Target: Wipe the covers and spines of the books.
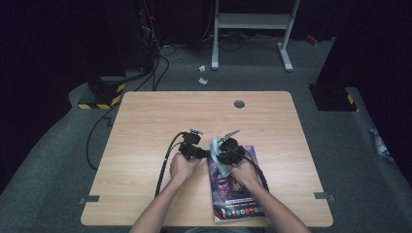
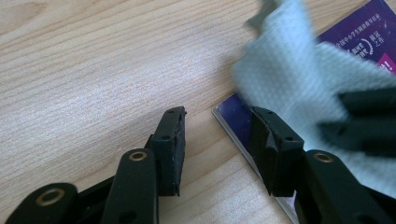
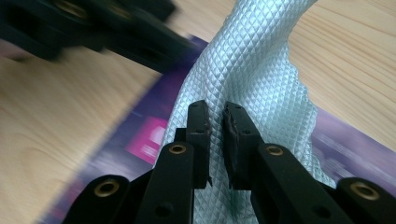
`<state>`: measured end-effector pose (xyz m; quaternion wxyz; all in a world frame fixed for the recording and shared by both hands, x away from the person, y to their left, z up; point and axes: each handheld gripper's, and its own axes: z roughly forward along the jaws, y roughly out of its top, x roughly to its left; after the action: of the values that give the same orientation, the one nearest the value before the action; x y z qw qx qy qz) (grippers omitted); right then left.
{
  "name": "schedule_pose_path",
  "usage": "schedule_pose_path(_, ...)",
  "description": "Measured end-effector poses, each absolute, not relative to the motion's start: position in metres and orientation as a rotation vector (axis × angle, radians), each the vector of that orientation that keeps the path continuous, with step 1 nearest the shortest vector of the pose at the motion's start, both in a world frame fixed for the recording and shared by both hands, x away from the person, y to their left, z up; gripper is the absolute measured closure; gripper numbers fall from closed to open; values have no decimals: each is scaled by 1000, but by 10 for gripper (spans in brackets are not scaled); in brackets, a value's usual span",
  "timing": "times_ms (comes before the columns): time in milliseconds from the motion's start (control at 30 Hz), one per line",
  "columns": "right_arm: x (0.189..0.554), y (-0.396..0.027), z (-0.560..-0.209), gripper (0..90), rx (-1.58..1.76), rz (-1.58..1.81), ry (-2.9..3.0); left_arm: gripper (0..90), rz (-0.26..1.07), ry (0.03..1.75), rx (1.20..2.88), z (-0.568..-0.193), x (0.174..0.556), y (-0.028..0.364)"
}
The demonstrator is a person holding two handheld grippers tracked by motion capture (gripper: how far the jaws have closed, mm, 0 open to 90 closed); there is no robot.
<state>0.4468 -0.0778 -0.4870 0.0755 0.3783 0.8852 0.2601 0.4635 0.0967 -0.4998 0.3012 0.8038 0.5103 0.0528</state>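
A purple magazine [image 1: 238,194] lies flat at the table's near edge, right of centre. My right gripper [image 1: 219,153] is shut on a pale blue-grey quilted cloth [image 1: 215,144] and holds it bunched over the magazine's top left corner. In the right gripper view the two jaws [image 3: 215,109] pinch a fold of the cloth [image 3: 257,56], which rises above the magazine [image 3: 350,149]. My left gripper [image 2: 217,116] stands open low over the table, one jaw over the wood and one over the magazine's corner [image 2: 233,109], with nothing pressed between them. The cloth [image 2: 289,65] hangs just beyond it.
The wooden table [image 1: 160,116] has a round grommet hole [image 1: 239,103] near its far edge. A black cable [image 1: 163,167] trails from the left gripper toward the near edge. Beyond the table are a white frame [image 1: 252,22] and cables on the floor.
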Motion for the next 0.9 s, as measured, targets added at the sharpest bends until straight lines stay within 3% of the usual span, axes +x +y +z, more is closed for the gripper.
schedule_pose_path(133, 444, -67, -487, 812, 1095, 770, 2663, 557, 146, 1351, 2134, -500, 463, 97)
schedule_pose_path(267, 448, -82, -487, 811, 1123, 764, 2638, 556, 152, 1347, 2137, -500, 463, 97)
schedule_pose_path(400, 458, -124, -488, 811, 1231, 700, 2549, 555, 156, 1348, 2130, -500, 463, 97)
schedule_pose_path(433, 465, -153, -487, 812, 1318, 677, 2495, 555, 160, 1348, 2131, -500, 463, 96)
schedule_pose_path(567, 470, -183, -486, 811, 1410, 671, 2447, 556, 163, 1341, 2139, -500, 462, 96)
schedule_pose_path(667, 469, -180, -486, 812, 1401, 649, 2439, 557, 163, 1341, 2138, -500, 463, 96)
schedule_pose_path(900, 462, -123, -487, 813, 1268, 705, 2552, 558, 161, 1340, 2139, -500, 463, 96)
